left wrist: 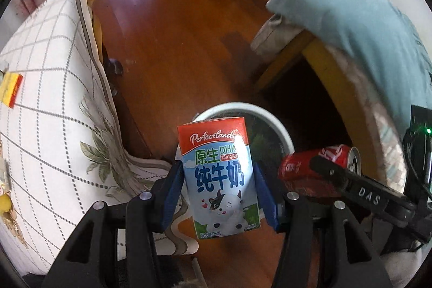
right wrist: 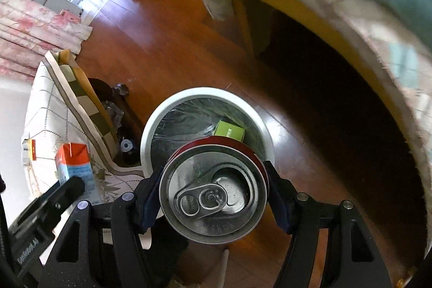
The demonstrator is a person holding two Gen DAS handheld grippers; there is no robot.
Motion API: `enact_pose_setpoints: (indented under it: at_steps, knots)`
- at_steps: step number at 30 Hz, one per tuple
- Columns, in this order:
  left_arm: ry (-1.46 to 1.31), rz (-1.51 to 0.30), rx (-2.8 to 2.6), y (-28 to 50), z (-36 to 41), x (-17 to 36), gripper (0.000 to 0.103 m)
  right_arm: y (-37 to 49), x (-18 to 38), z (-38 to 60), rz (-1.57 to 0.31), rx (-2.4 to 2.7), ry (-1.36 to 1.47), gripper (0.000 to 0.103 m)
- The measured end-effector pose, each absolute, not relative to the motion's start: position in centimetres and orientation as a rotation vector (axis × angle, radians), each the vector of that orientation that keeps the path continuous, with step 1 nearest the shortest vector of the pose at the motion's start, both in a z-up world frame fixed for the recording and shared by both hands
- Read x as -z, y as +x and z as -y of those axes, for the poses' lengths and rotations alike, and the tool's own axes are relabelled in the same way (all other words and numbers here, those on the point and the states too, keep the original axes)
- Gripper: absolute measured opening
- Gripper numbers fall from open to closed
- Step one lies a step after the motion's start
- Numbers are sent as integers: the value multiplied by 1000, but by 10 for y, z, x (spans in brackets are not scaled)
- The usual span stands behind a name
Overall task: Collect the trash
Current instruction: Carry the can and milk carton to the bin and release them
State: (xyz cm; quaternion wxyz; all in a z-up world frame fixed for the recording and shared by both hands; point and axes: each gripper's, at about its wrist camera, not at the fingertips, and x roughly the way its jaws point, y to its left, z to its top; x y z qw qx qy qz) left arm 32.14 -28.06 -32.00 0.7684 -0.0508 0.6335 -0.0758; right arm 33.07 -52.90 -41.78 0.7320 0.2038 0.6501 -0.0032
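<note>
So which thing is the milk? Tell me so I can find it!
Find the round white bin on the wooden floor. Just beside it, the left tongs squeeze a little milk carton. Unlike the red can nearby, it's a blue box with an orange top and a cartoon cow.

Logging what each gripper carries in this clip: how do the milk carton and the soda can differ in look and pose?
The milk carton is a boxy blue-and-red pack with a cartoon cow; the soda can is a red metal cylinder with a silver top. The carton stands upright in the left gripper; the can lies on its side in the right gripper, top toward the camera. Both are clamped above the white bin.
</note>
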Motion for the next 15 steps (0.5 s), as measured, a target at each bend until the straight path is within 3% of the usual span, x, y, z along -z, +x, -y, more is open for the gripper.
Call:
enact_pose_setpoints:
  at_steps: [3, 4, 5, 6, 8, 15]
  knots:
    - [-107, -1393, 156, 322, 282, 328, 51, 335, 430, 526, -1453, 1, 444, 74]
    - [-104, -1398, 151, 322, 282, 330, 51, 336, 432, 525, -1462, 3, 437, 91]
    - [-103, -1402, 148, 323, 282, 332, 55, 335, 436, 524, -1468, -2, 440, 99]
    - [-100, -1403, 146, 322, 282, 334, 67, 337, 437, 523, -1471, -4, 439, 103]
    - [-83, -1401, 137, 321, 284, 335, 89, 336, 439, 522, -1481, 5, 418, 103]
    - [-20, -1393, 119, 317, 286, 334, 95, 323, 431, 512, -1487, 41, 236, 103]
